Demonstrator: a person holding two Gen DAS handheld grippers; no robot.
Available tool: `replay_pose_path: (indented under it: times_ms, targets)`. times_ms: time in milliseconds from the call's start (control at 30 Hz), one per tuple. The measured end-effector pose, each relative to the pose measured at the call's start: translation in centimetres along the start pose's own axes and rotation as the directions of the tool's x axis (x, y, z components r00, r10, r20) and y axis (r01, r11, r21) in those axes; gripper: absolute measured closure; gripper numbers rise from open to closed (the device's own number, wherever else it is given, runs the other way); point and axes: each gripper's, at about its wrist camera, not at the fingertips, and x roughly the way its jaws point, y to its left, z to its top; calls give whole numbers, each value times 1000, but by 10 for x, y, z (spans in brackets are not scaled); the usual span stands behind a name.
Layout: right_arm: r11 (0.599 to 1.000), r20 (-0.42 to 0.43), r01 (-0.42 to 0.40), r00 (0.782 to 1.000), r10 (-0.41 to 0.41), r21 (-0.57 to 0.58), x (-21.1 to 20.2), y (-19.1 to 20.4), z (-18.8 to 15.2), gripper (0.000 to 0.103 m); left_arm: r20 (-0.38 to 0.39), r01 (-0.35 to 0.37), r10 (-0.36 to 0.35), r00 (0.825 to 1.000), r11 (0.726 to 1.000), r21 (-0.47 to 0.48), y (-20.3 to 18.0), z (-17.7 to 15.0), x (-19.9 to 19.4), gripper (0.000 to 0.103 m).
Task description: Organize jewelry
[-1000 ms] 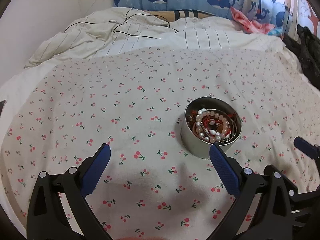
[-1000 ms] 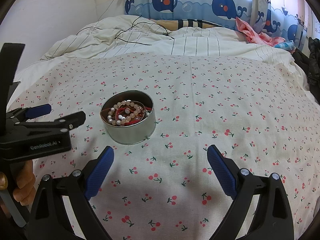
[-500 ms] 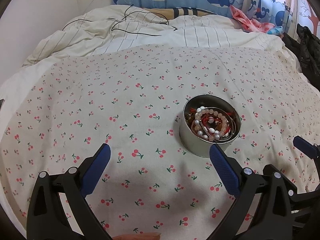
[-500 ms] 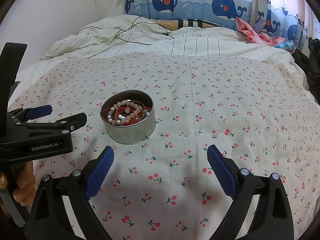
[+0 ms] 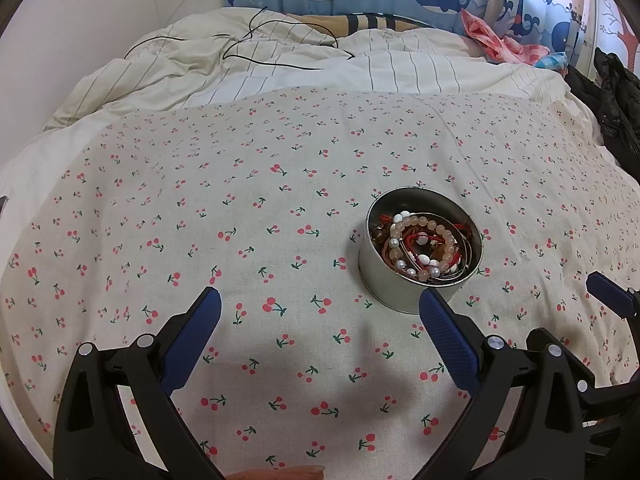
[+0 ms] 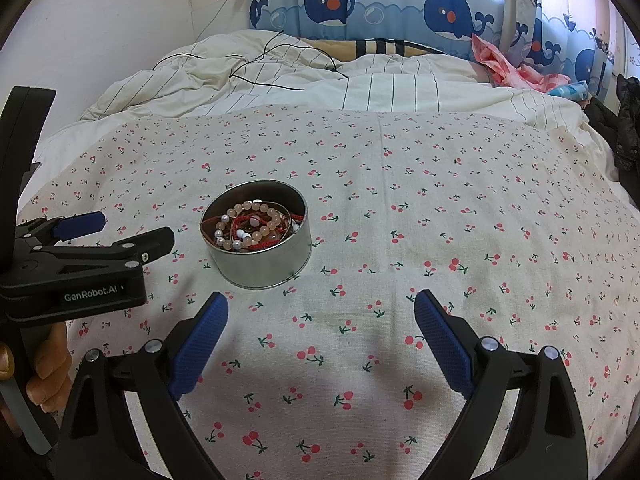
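A round metal tin (image 5: pixel 394 286) stands on the cherry-print cloth, filled with a tangle of bead bracelets (image 5: pixel 420 246) and red cords. It also shows in the right wrist view (image 6: pixel 264 264), with the beads (image 6: pixel 252 228) inside. My left gripper (image 5: pixel 320 312) is open and empty, the tin just beyond its right finger. My right gripper (image 6: pixel 322 312) is open and empty, the tin ahead to its left. The left gripper also shows in the right wrist view (image 6: pixel 120 230), left of the tin.
The cherry-print cloth (image 6: pixel 440 208) covers the bed. A rumpled striped duvet (image 6: pixel 320 84) with a black cable (image 6: pixel 256 68) lies behind it. Pink cloth (image 6: pixel 512 68) and dark clothing (image 6: pixel 624 128) lie at the far right. Whale curtains (image 6: pixel 380 4) hang at the back.
The left gripper has drawn back and tilted slightly, so the tin sits a little lower in its view. The right gripper has barely moved. Both stay open.
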Motion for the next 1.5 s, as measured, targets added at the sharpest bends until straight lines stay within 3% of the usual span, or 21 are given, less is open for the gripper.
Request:
replay_pose_path:
  times_ms: [1500]
  targets:
    - [1000, -3, 0, 1000, 0, -1, 1, 0, 0, 13, -13, 3, -3, 1000, 1000, -1, 2, -3, 5, 8]
